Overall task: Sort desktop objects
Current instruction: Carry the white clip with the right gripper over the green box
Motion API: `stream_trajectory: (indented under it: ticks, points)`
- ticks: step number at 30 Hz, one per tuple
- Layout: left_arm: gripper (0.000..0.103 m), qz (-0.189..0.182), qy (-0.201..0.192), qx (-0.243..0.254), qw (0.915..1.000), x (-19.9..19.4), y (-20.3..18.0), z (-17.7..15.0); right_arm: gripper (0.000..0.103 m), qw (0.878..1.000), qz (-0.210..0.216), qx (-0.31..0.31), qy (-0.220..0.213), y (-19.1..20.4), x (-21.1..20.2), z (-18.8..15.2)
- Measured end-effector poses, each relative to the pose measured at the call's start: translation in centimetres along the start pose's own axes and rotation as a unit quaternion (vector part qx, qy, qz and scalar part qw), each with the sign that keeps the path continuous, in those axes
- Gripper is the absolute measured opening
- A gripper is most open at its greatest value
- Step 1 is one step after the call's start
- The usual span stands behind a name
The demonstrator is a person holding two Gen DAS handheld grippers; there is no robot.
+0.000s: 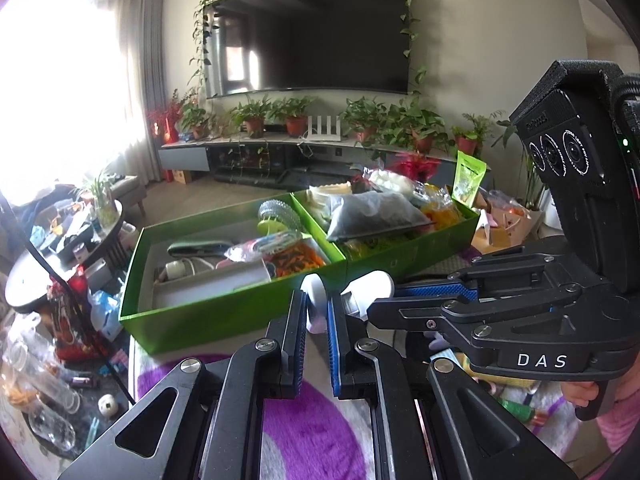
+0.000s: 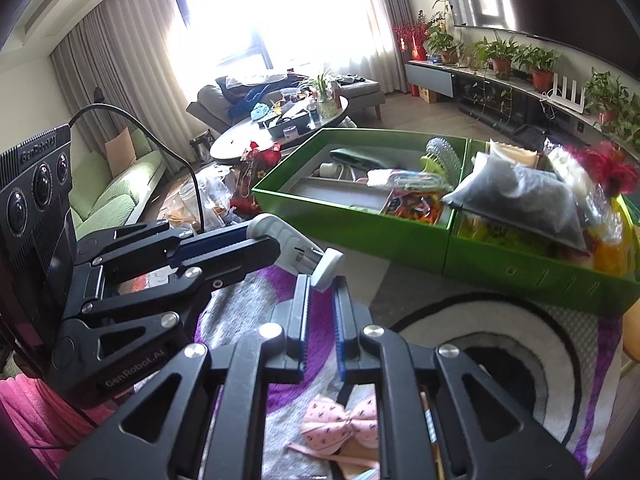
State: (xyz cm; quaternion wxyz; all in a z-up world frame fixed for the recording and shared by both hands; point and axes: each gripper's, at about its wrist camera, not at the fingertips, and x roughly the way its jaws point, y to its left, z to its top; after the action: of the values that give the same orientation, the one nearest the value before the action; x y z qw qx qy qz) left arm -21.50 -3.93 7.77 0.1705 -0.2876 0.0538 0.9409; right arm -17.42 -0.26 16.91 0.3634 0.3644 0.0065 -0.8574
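Observation:
A white handheld device (image 1: 372,284) with a grey-white disc head (image 2: 326,268) hangs above the purple and white rug (image 1: 312,420), held at both ends. My left gripper (image 1: 316,300) is shut on its rounded handle end. From the right, my right gripper (image 1: 384,300) is shut on the other end. In the right wrist view my right gripper (image 2: 322,284) pinches the disc head, and the left gripper (image 2: 260,240) clamps the handle from the left. Just behind stands a green two-compartment box (image 1: 224,312), its left half holding cables and a brush, its right half bags.
A pink bow (image 2: 348,420) lies on the rug under my right gripper. The green box (image 2: 360,232) blocks the way ahead. A cluttered round coffee table (image 2: 280,128) and clear bottles (image 1: 40,400) on the floor sit to the left. A TV stand with potted plants (image 1: 296,120) lines the far wall.

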Motion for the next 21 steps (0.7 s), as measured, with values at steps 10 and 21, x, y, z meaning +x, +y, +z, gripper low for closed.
stream_trajectory:
  ticks: [10,21]
  points:
    - [0.008,-0.008,-0.002,-0.003,1.0,2.1,1.2,2.2,0.011,1.0,-0.009,-0.006,-0.003,-1.7,1.2,2.9]
    - [0.008,-0.012,-0.005,-0.004,0.9999,4.9,2.2,4.0,0.011,1.0,-0.018,-0.006,-0.004,-3.7,2.7,5.1]
